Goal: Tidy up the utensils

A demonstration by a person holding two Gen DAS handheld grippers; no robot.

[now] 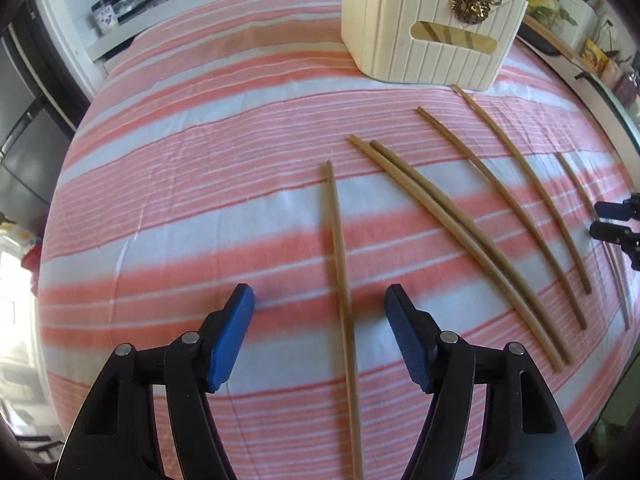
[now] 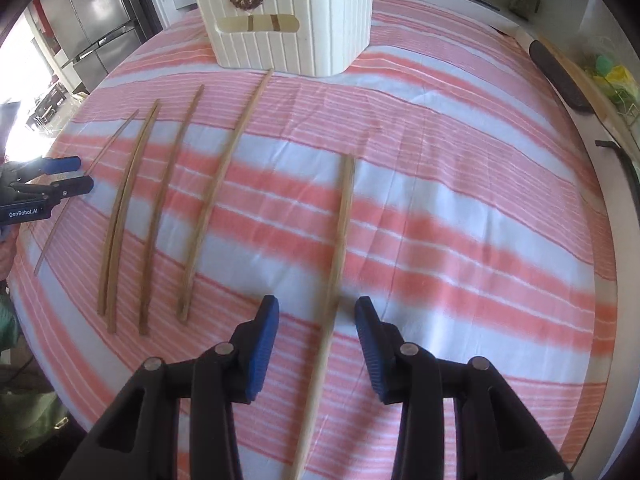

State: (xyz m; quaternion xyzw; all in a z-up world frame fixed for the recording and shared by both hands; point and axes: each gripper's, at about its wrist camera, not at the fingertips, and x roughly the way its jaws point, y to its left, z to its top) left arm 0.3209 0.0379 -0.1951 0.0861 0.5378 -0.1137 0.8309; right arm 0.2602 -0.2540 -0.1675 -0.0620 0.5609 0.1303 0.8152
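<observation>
Six chopsticks lie loose on a counter under a pink-and-white striped cloth [image 1: 180, 184], fanned side by side with tips toward a cream ribbed holder [image 1: 432, 28] at the far edge. The holder's front slot shows what look like wooden pieces inside, though the view is too small to be sure.

Left tool [image 1: 320, 334]: jaws wide, empty, low over the cloth and straddling the leftmost chopstick [image 1: 340, 264] near its thick end. That stick runs straight between the blue pads [image 1: 232, 340], so a squeeze would likely catch it.

Right tool [image 2: 316, 342]: also spread, holding nothing, straddling the rightmost chopstick [image 2: 340, 240], which lies apart from the rest. Pads stand either side, not touching it.

In between: a touching pair [image 1: 460, 248] and two singles [image 1: 500, 208], well clear of both tools.

Judgement: each hand takes the outermost stick on its own side, keeping the arms from crossing. Nothing lifted yet; sorting barely begun. Thin sticks on soft cloth may roll or slip as pads close.
</observation>
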